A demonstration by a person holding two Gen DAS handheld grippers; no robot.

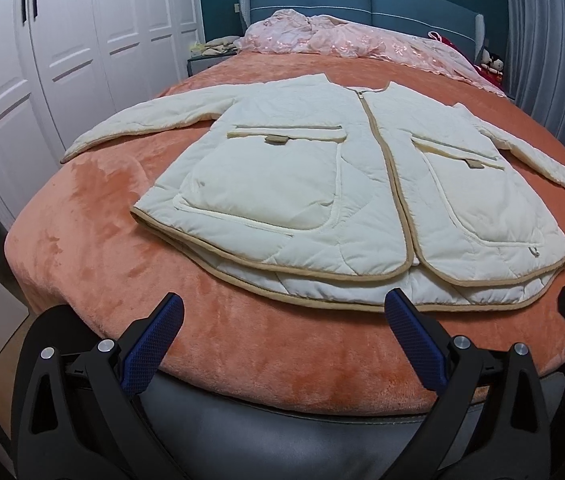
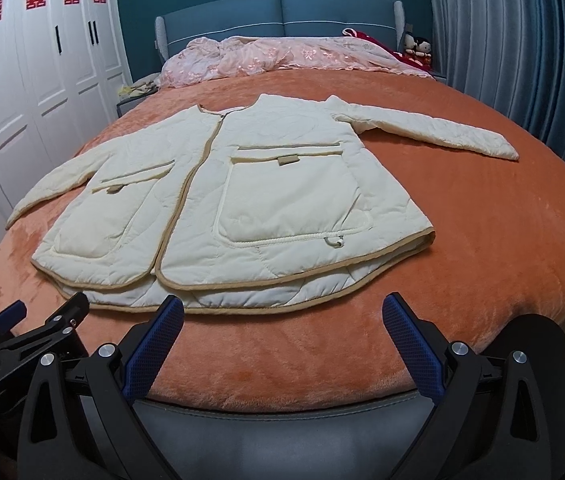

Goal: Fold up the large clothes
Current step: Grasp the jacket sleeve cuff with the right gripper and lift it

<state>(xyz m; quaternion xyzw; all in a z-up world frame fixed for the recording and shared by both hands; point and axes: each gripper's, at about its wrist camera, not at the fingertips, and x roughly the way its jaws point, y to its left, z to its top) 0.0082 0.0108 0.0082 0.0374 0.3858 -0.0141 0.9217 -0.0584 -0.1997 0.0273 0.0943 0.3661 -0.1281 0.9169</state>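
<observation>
A cream quilted jacket (image 1: 322,184) with tan trim lies flat and face up on the orange bedspread (image 1: 94,248), zipped, both sleeves spread out sideways. The same jacket (image 2: 250,200) fills the middle of the right wrist view. My left gripper (image 1: 282,312) hovers open at the foot of the bed, just short of the jacket's hem, nothing between its blue pads. My right gripper (image 2: 282,312) is also open and empty, near the hem's right half. In the right wrist view the left gripper (image 2: 42,320) shows at the lower left.
A pink crumpled quilt (image 1: 346,44) lies by the blue headboard (image 1: 362,4). White wardrobe doors (image 1: 62,52) stand along the left. Grey curtains (image 2: 522,60) hang on the right. Soft toys (image 2: 418,46) sit at the far right corner. The bed's padded grey foot edge (image 2: 282,432) is under the grippers.
</observation>
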